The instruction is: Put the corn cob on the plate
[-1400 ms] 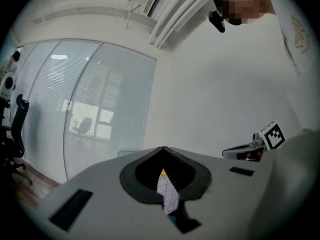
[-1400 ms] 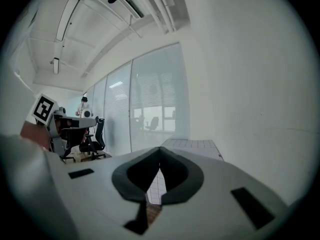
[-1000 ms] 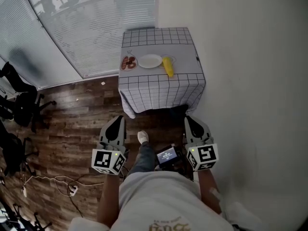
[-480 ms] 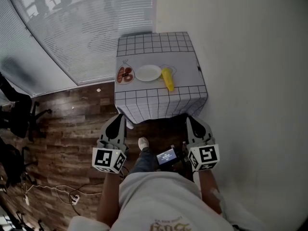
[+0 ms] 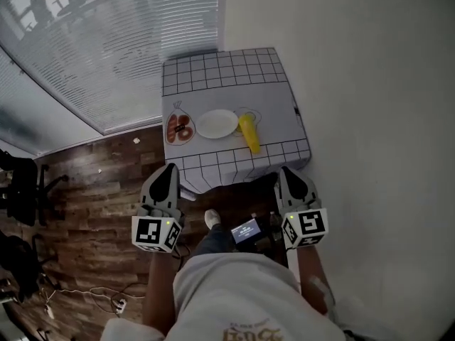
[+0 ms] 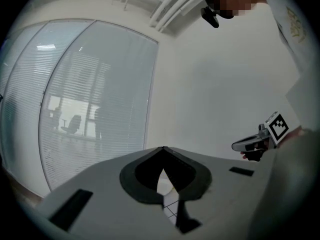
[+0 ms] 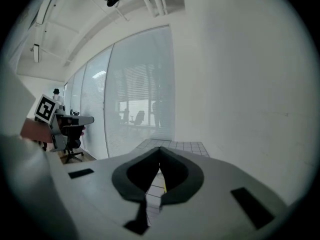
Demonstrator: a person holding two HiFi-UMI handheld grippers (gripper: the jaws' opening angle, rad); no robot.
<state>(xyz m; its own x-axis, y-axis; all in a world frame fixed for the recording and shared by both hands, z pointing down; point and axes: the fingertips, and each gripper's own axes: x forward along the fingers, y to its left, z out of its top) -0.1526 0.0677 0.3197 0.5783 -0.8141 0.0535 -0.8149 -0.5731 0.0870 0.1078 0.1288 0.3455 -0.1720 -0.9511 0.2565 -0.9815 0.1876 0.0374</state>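
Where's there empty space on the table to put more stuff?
The far half of the table, toward the window blinds, is bare. The plate is empty too. The near edge is crowded: the food bag, plate and corn cob sit in one tight row.

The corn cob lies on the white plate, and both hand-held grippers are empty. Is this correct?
Not quite. The head view shows the corn cob lying on the checked tablecloth right of the white plate, not on it. The left hand-held gripper and the right hand-held gripper are empty, as you say.
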